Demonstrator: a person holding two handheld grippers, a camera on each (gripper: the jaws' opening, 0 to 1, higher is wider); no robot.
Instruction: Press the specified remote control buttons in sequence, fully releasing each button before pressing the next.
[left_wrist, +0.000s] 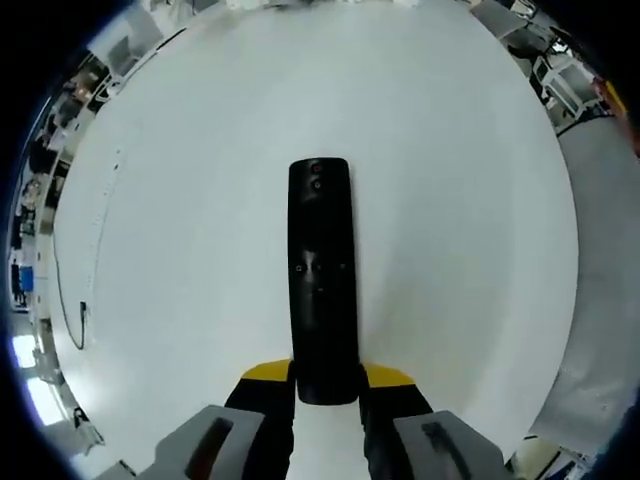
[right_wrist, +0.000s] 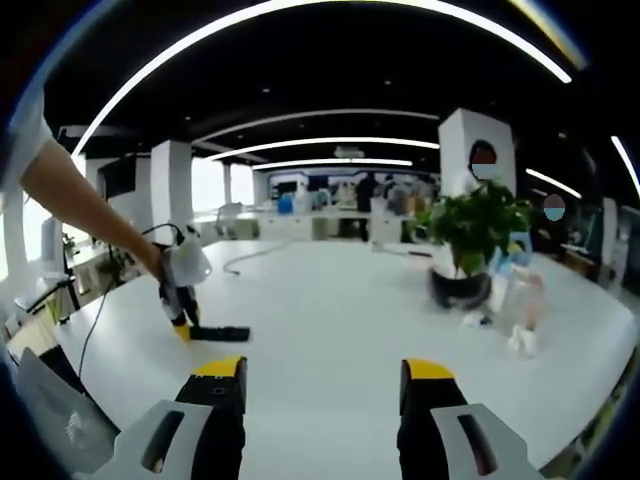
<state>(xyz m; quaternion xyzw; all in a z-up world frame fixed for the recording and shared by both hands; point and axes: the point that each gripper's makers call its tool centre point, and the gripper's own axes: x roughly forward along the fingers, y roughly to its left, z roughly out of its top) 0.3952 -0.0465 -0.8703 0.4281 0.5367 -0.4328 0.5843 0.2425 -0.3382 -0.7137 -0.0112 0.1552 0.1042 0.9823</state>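
White tabletop (left_wrist: 450, 200) spreads wide under both grippers, and the black remote control (left_wrist: 321, 280) lies flat on it. In the left gripper view the remote's long axis runs straight away from the camera, in line with the jaws, its near end sitting between the two yellow-tipped jaws of the left gripper (left_wrist: 327, 385). The jaws stand close on either side of that end and look clenched on it, though the contact itself is hard to make out at this angle.

Across the table in the right gripper view, a potted plant (right_wrist: 472, 240) stands well off to one side with some small pale items (right_wrist: 520, 300) near it.

The right gripper (right_wrist: 322, 385) hangs released, its jaws wide apart with nothing between them, well apart from the remote. From it the remote (right_wrist: 222, 333) lies ahead and to the left, a thin dark bar on the table with the left gripper (right_wrist: 180, 300) at one end, held by a person's arm (right_wrist: 90, 205).

The pressing gripper would have to travel left and forward to reach the buttons (left_wrist: 318, 183) at the remote's far end, which lie away from the holding jaws.
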